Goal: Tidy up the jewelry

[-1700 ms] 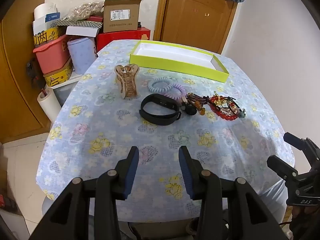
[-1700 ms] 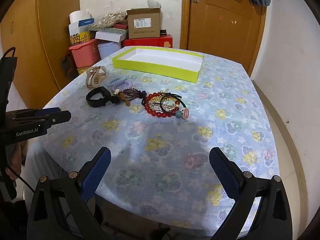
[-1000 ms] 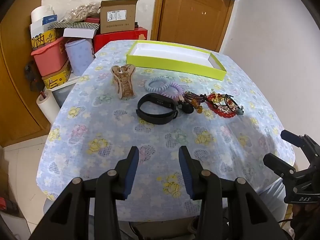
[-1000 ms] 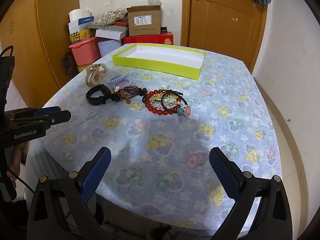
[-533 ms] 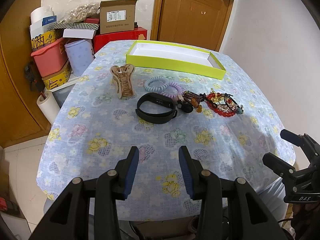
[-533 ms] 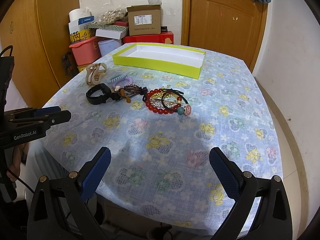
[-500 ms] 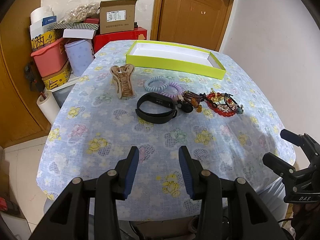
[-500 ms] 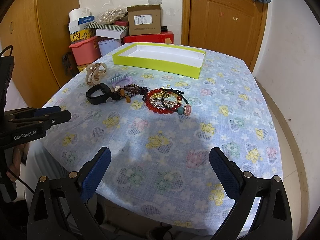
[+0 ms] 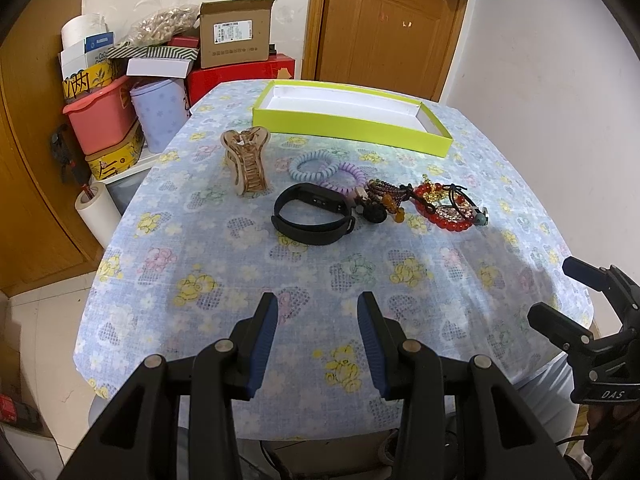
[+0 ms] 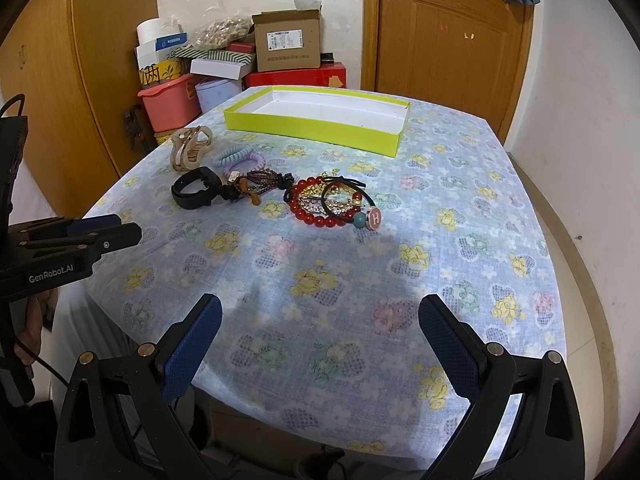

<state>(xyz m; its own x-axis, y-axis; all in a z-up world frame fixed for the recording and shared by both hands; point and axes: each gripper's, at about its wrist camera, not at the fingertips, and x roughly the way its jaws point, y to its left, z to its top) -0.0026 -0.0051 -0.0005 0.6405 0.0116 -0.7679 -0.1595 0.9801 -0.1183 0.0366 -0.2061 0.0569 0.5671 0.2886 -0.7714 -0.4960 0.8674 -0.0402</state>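
Note:
Jewelry lies in a row mid-table: a beige hair claw (image 9: 246,162) (image 10: 190,152), coil hair ties (image 9: 320,168) (image 10: 239,159), a black wristband (image 9: 312,218) (image 10: 196,188), a dark beaded piece (image 9: 380,200) (image 10: 260,184) and a red bead bracelet (image 9: 450,208) (image 10: 320,204) with a black hair tie. A yellow-green tray (image 9: 348,124) (image 10: 312,126) stands empty at the far side. My left gripper (image 9: 316,324) (image 10: 96,226) is open and empty over the near edge. My right gripper (image 10: 320,328) (image 9: 560,292) is open wide and empty, near the right edge.
The table has a blue floral cloth (image 9: 224,264) (image 10: 460,220). Boxes, a pink bin (image 9: 100,116) and a paper roll crowd the floor at the far left. A wooden door (image 10: 448,28) stands behind the table.
Both grippers have drawn back and risen very slightly from the table. The jewelry has not moved.

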